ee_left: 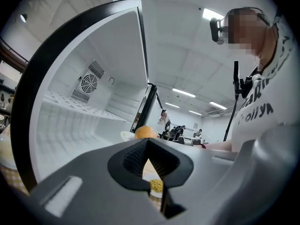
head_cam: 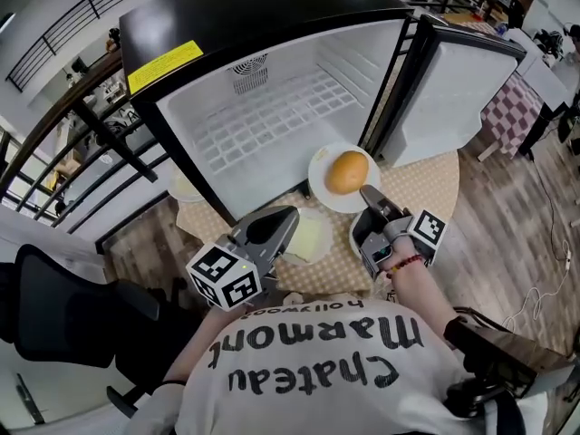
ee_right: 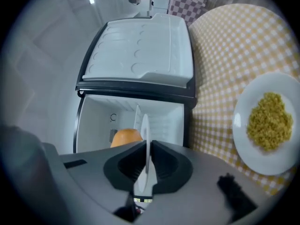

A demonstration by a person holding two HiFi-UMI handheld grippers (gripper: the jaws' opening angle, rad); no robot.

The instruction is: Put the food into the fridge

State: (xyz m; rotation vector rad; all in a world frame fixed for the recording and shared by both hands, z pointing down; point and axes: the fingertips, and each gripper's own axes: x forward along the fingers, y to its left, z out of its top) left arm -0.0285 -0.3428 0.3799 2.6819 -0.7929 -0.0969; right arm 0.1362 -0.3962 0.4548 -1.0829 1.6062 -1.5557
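Note:
An orange round bun (head_cam: 347, 171) lies on a white plate (head_cam: 319, 178) held just in front of the open fridge (head_cam: 263, 125). My right gripper (head_cam: 367, 192) is shut on that plate's near rim. In the right gripper view the plate (ee_right: 145, 130) stands edge-on between the jaws of the right gripper (ee_right: 146, 146), with the bun (ee_right: 125, 137) behind them. A second white plate (head_cam: 310, 238) holding yellow noodles (ee_right: 268, 120) rests on the table. My left gripper (head_cam: 286, 217) hovers over its left edge, shut and empty. Past the left gripper (ee_left: 147, 144) show the bun (ee_left: 146, 132) and the noodles (ee_left: 156, 185).
The fridge's white inside has a wire shelf (head_cam: 272, 120) and a fan grille (head_cam: 249, 71). Its door (head_cam: 458, 89) hangs open at the right. A yellow checked cloth (head_cam: 426, 184) covers the round table. Another plate (head_cam: 186, 188) peeks out left of the fridge.

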